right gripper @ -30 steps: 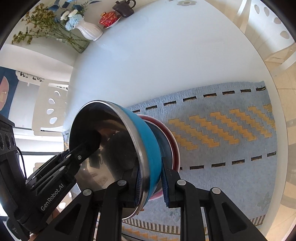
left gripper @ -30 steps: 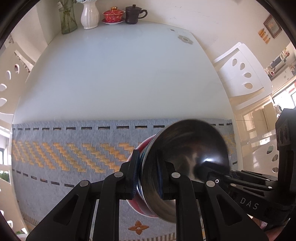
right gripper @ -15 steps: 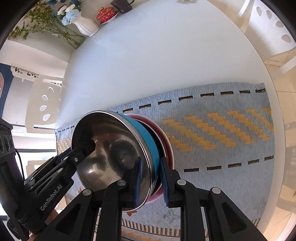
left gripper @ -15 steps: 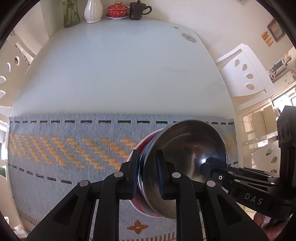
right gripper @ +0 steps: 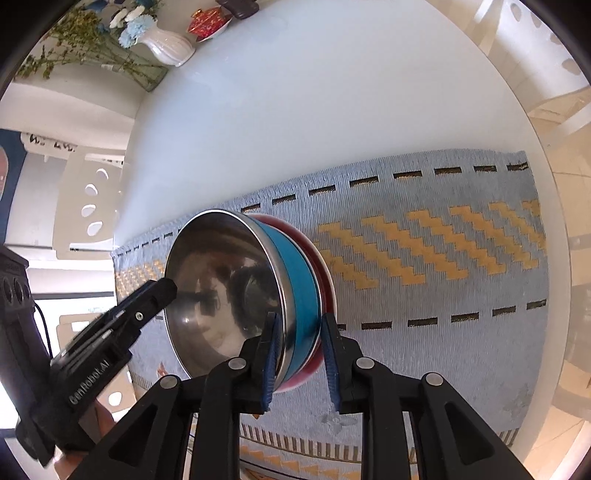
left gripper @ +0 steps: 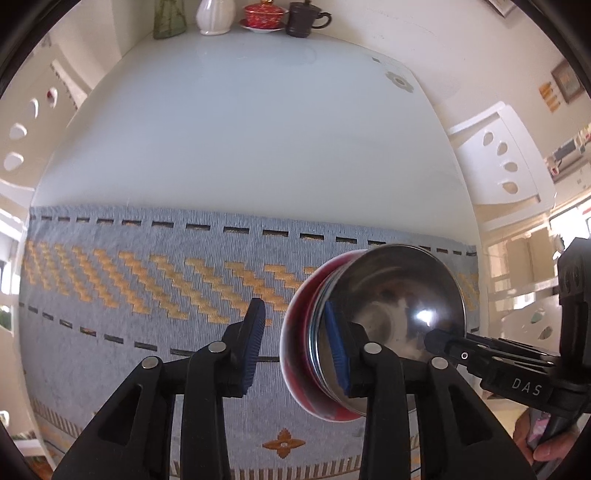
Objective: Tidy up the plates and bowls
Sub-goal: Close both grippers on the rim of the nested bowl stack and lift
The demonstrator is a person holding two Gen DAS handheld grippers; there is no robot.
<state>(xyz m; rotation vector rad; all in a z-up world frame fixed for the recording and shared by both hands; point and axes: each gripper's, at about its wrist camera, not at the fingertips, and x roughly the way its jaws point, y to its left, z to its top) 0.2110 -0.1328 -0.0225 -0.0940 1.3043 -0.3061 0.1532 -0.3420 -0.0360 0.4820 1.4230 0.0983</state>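
A steel-lined blue bowl [right gripper: 299, 295] sits nested in a red bowl [right gripper: 325, 273] on the grey-and-yellow woven mat [right gripper: 443, 295]. In the left wrist view the stack shows as the steel bowl [left gripper: 399, 306] inside the red bowl [left gripper: 295, 347]. My left gripper [left gripper: 295, 347] is open; its right finger is inside the bowl, its left finger stands apart from the red wall. My right gripper [right gripper: 301, 354] is open, its fingers straddling the near rim of both bowls with small gaps.
The white table [left gripper: 258, 129] lies beyond the mat. A white vase [left gripper: 216, 16], a red lidded cup [left gripper: 264, 14] and a dark mug [left gripper: 303, 20] stand at its far edge. White chairs [left gripper: 502, 158] flank the table.
Both grippers have opened and let go of the bowl rims. The bowl stack has come down from tilted and lifted to resting on the mat.
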